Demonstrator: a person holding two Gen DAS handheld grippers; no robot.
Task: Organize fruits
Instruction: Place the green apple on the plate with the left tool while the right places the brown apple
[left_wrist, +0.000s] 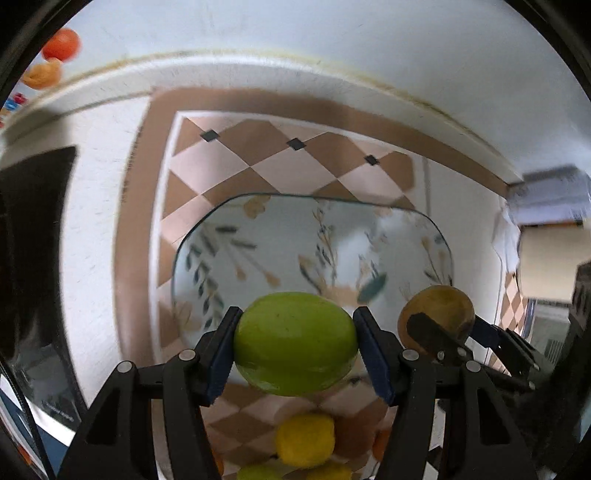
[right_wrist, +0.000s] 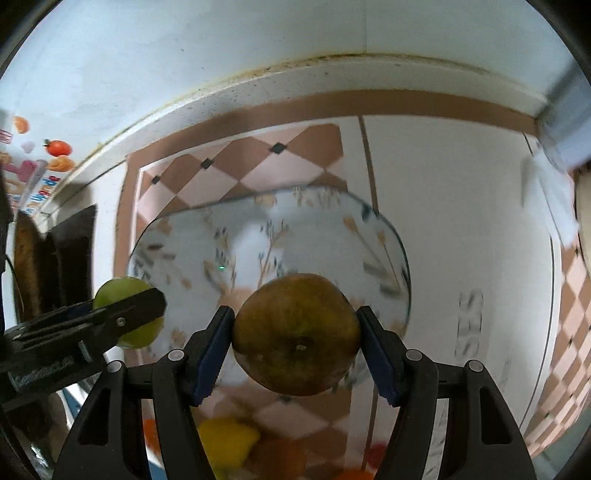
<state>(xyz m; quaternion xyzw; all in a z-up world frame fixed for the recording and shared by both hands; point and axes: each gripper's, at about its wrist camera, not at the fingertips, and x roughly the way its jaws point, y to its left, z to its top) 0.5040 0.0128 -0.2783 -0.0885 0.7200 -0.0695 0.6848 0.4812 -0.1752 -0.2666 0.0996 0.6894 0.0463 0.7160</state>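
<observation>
Green fruit (left_wrist: 295, 341) and brown fruit (right_wrist: 296, 334) held above floral tray (left_wrist: 280, 236).

- A pale wall (left_wrist: 332, 33) rose behind, meeting the surface along a stained white ledge (right_wrist: 258, 85).
- The surface wore a cloth (left_wrist: 258, 155) of brown and pink diamonds inside a brown border.
- Colourful fruit stickers (right_wrist: 57, 155) dotted the wall at left.
- A dark object (left_wrist: 33, 236) stood at the left edge.
</observation>
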